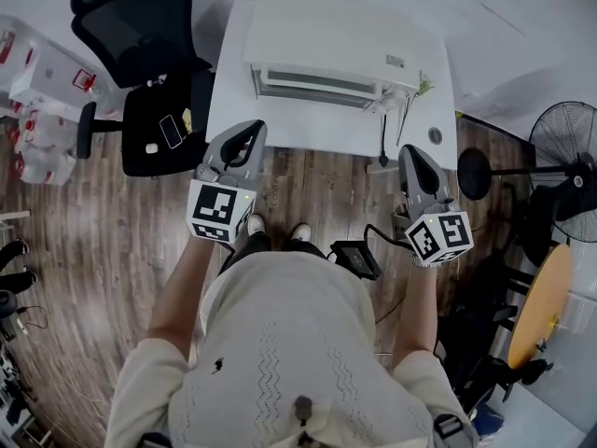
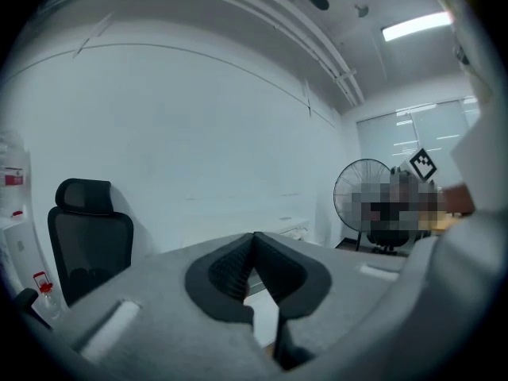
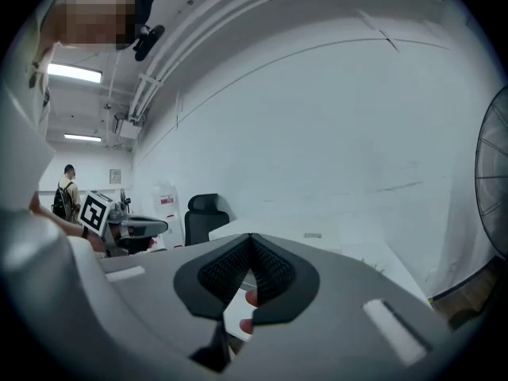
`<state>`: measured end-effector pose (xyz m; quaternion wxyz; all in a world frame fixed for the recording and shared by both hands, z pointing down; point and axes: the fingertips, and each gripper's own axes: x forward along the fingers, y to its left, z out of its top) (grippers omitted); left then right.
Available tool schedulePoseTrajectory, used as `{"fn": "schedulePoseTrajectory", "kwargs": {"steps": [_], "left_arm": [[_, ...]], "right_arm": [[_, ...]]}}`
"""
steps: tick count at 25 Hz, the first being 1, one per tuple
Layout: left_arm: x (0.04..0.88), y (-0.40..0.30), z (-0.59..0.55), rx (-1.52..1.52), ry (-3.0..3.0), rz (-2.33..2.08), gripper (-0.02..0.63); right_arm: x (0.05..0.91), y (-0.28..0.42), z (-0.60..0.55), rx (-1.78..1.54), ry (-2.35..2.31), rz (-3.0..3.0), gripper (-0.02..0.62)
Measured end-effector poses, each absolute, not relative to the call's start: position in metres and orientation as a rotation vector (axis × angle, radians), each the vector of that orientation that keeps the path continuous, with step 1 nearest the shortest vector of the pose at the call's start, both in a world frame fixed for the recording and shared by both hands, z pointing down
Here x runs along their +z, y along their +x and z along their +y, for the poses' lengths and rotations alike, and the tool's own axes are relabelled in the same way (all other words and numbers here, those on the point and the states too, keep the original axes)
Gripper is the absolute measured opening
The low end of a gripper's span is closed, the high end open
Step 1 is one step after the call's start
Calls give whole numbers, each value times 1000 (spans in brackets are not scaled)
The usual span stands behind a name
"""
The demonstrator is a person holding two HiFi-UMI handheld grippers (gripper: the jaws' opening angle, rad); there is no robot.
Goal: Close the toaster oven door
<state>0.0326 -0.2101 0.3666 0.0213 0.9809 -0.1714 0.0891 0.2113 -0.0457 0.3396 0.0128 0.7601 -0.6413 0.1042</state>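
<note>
**Cream-topped person, both grippers held out, toaster oven dead ahead**

Cream knitted top [image 1: 280, 343] fills the bottom of the head view, with the person's forearms reaching out from it. The left hand carries the grey left gripper [image 1: 244, 138] with its black-and-white marker cube. The right hand carries the matching right gripper [image 1: 412, 157]. Both point toward the boxy white toaster oven [image 1: 336, 40], and both are short of it, touching nothing.

Look down each gripper's own view. The left jaws are closed, black ribbed pads meeting tip to tip with nothing between them. The right jaws tell the same story: closed and empty.

And the toaster oven? It sits on the white rectangular surface [image 1: 280, 124], at the side farthest from the person. Its front face, with a long dark slot, is turned this way. From this steep angle I can't tell whether its door is fully shut. Bare white surface lies between the toaster oven and the grippers, whose tips just overlap the near edge in the head view.

Left of the toaster oven stands a black mesh-backed office chair [image 1: 140, 35], a dark phone [image 1: 171, 131] lying on its seat. Right of the toaster oven, a black standing fan [image 1: 569, 171] rests on the brown wood-plank floor [image 1: 93, 250]. On the toaster oven's near side, the toes of white shoes [image 1: 256, 224] peek out just past the surface's edge.
</note>
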Motion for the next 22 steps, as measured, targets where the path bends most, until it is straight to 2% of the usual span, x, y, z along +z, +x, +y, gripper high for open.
{"fn": "schedulePoseTrajectory", "kwargs": {"steps": [15,22], "left_arm": [[294,7,-185,121,3049,-540,3],[281,0,-182,89,3052,-552,3]], "right_arm": [[251,154,-21,188,2461,-2052,9],[238,130,-27,158,2516,-2100,9]]}}
